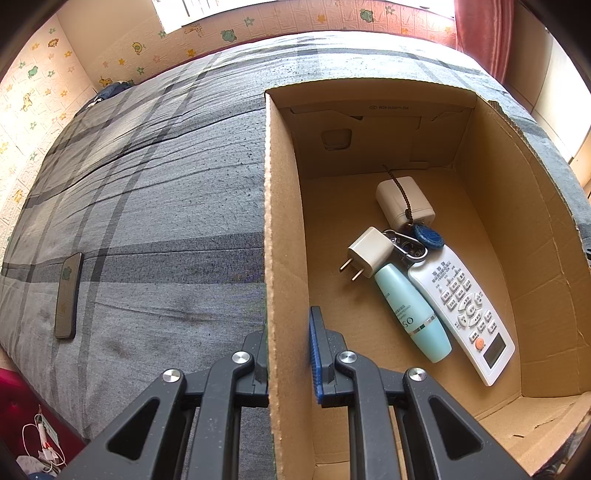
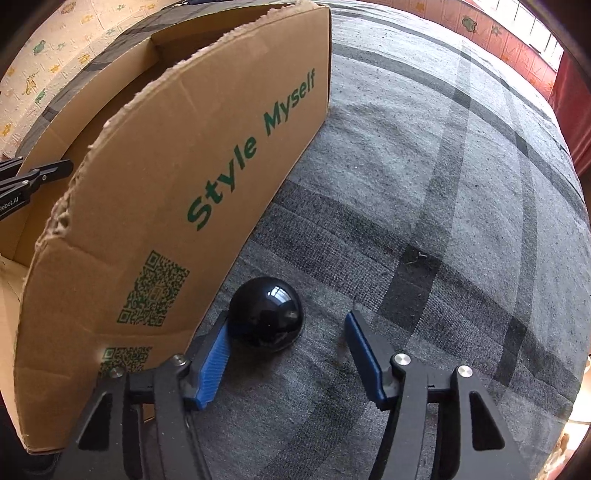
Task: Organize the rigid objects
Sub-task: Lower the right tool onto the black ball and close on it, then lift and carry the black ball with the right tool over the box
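An open cardboard box [image 1: 284, 221] stands on the grey plaid bed. My left gripper [image 1: 290, 325] is shut on its left wall, one finger inside and one outside. In the box lie a white remote [image 1: 461, 306], a teal bottle [image 1: 410, 314], a white plug [image 1: 369, 253], keys with a blue tag [image 1: 424, 236] and a white adapter [image 1: 404, 203]. In the right wrist view a glossy black ball [image 2: 266, 317] rests on the bed beside the box's printed wall [image 2: 184, 166]. My right gripper [image 2: 288, 317] straddles it: the left pad [image 2: 214, 362] touches the ball, the right pad [image 2: 364, 350] stands clear.
A phone [image 1: 68, 295] lies on the bed cover [image 1: 166, 184] far left of the box. Cables [image 1: 40, 439] lie on the floor past the bed's near left edge. A red curtain [image 1: 484, 33] hangs at the back right. My left gripper's finger [image 2: 33, 177] shows at the box's far wall.
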